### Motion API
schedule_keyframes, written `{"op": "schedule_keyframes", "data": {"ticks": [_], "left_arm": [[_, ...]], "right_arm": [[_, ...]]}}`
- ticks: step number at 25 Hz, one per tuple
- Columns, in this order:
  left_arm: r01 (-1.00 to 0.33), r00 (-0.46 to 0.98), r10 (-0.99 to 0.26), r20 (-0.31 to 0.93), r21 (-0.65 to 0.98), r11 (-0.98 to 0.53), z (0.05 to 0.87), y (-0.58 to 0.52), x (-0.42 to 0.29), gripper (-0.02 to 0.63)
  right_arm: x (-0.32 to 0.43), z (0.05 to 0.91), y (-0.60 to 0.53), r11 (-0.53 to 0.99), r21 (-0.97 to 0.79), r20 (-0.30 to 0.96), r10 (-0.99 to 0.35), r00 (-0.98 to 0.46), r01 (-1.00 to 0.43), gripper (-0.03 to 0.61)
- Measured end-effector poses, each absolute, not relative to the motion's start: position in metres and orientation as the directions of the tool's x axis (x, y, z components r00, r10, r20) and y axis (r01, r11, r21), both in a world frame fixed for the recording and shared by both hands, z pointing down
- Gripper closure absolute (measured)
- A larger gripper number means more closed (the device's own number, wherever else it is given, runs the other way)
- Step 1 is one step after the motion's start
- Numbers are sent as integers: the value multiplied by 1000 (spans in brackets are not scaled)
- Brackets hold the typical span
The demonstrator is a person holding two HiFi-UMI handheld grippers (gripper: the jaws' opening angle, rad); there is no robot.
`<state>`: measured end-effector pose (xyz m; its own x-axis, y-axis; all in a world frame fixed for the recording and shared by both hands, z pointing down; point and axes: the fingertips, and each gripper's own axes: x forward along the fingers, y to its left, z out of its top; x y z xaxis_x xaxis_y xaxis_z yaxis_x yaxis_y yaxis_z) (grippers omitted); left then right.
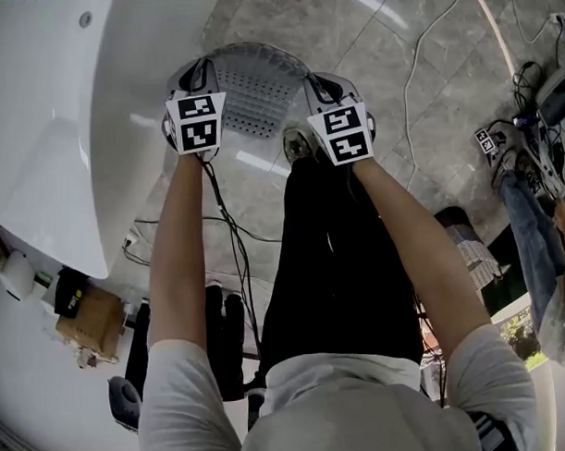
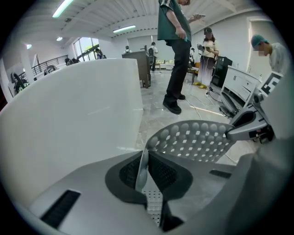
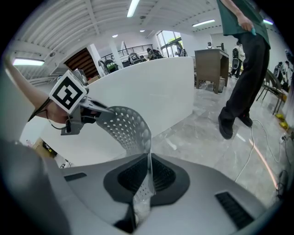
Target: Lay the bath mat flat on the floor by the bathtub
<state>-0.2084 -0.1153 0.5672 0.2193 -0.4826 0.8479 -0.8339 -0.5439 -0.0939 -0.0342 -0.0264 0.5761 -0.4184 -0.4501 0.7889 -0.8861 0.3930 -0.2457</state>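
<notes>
Bath mat (image 1: 250,87), grey and dotted with holes, held up off the floor (image 1: 350,42) just beside the white bathtub (image 1: 67,135), bowed in an arch between two grips. Left gripper (image 1: 192,80) clamped tight on one end of the near edge, right gripper (image 1: 322,87) clamped likewise on the other, thin edge squeezed between the pads in both gripper views. Not yet flat and not yet down, by the look of it; contact between far edge and tiles impossible to judge from above. For a clean finish: draw the two hands apart first to take out the arch, keep both at one height, then lower with the far edge leading and roll the rest down toward the feet, one side kept parallel to the tub wall. Hold both pinches until the mat bears on the tiles, then let go together. Worth watching: own shoe (image 1: 298,144) right under the right-hand end, likely to trap a fold unless stepped back; loose cable (image 1: 410,86) across the tiles, apart from the landing spot; floppy sheet, probably prone to curl if dropped from a height. Bystander in dark trousers (image 2: 177,69) standing well off.
</notes>
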Motion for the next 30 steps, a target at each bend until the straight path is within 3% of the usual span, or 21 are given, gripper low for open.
{"op": "schedule_keyframes", "data": {"ticks": [30], "left_arm": [[-744,240,-399,885,-96,-661,655,-170,-131,586]], "right_arm": [[25,667,-66,327,-291,807,-421,-414,-899,560]]}}
